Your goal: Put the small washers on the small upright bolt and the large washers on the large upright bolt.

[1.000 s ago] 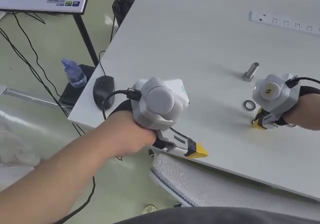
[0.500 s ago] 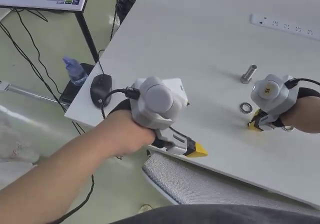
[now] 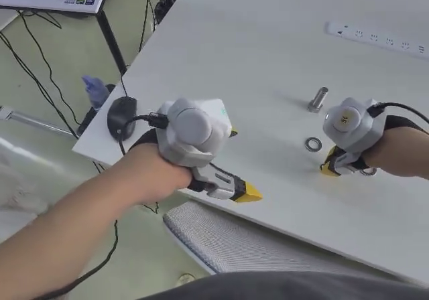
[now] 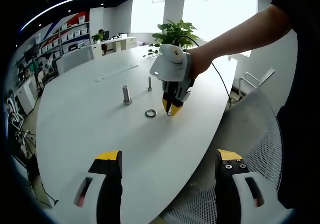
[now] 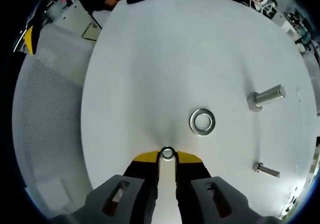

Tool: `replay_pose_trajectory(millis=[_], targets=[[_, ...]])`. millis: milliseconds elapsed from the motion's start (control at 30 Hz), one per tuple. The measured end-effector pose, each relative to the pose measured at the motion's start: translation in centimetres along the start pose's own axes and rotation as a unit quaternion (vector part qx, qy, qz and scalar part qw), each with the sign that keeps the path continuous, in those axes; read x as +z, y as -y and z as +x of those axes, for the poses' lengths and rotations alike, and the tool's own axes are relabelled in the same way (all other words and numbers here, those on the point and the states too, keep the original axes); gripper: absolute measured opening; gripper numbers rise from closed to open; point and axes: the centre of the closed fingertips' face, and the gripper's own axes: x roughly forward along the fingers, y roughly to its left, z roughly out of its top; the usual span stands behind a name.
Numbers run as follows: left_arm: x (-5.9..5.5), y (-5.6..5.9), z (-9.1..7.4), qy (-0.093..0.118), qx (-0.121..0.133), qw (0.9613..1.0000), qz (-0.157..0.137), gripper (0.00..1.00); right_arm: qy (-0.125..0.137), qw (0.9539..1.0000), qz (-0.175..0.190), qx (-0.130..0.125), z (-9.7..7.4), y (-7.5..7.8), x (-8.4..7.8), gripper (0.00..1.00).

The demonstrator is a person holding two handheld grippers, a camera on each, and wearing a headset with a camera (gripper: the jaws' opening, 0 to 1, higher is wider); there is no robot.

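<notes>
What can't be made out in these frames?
- Small washer, right gripper view: the right claw closes around it and covers its edges, so whether it is lifted or resting is unclear.
- Ring, head view: half hidden under the right hand, so its size is unclear.
- Small bolt, left gripper view: too small to tell whether a washer sits on it.

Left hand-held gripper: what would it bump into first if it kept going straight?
Probably the right hand-held gripper, which sits right ahead of its open jaws, tips down at the table beside the large washer. Depth is hard to judge.
</notes>
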Motion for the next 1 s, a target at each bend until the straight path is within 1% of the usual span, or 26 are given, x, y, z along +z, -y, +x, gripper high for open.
replay_pose_trajectory(millis=[67, 167, 200, 300, 333, 367, 500, 633, 767, 833, 900, 1000], targets=[[0.2, -0.3, -0.1, 0.008, 0.01, 0.9999, -0.01, 0.75, -0.003, 1.0, -0.003, -0.002, -0.4, 0.5, -0.8, 0.11], [0.5, -0.7, -0.2, 0.019, 0.024, 0.9994, -0.018, 0.75, -0.001, 1.0, -0.001, -0.004, -1.0, 1.3, -1.7, 0.11], [0.5, -0.8, -0.2, 0.022, 0.031, 0.9989, -0.027, 0.76, -0.002, 1.0, -0.002, -0.005, -1.1, 1.5, -2.1, 0.11], [0.4, -0.7, -0.1, 0.02, 0.035, 0.9985, -0.037, 0.77, -0.007, 0.9999, 0.0, -0.011, -1.7, 2.6, -3.6, 0.11], [0.5, -0.5, -0.1, 0.021, 0.038, 0.9984, -0.037, 0.78, -0.008, 0.9999, 0.0, -0.011, -1.8, 2.7, -3.9, 0.11], [0.6, -0.4, 0.0, 0.022, 0.04, 0.9983, -0.036, 0.78, -0.011, 0.9998, 0.001, -0.014, -2.1, 3.1, -4.5, 0.11], [0.8, 0.0, 0.3, 0.029, 0.043, 0.9979, -0.039, 0.82, -0.011, 0.9996, 0.013, -0.021, -3.1, 4.0, -6.2, 0.11], [0.7, 0.1, 0.7, 0.019, 0.045, 0.9978, -0.045, 0.85, -0.01, 0.9994, 0.022, -0.026, -3.5, 4.4, -7.6, 0.11], [1.2, 0.1, 0.7, 0.024, 0.049, 0.9976, -0.043, 0.88, -0.01, 0.9991, 0.031, -0.028, -3.8, 4.6, -8.4, 0.11], [1.4, -0.2, 0.7, 0.027, 0.054, 0.9973, -0.042, 0.9, -0.007, 0.9989, 0.036, -0.03, -4.0, 4.7, -8.6, 0.11], [1.8, -0.4, 0.7, 0.038, 0.058, 0.9969, -0.038, 0.92, -0.003, 0.9986, 0.041, -0.031, -4.4, 5.0, -8.7, 0.11], [2.0, -0.5, 0.7, 0.044, 0.063, 0.9958, -0.049, 0.95, 0.002, 0.9982, 0.046, -0.039, -5.2, 5.8, -8.6, 0.11]])
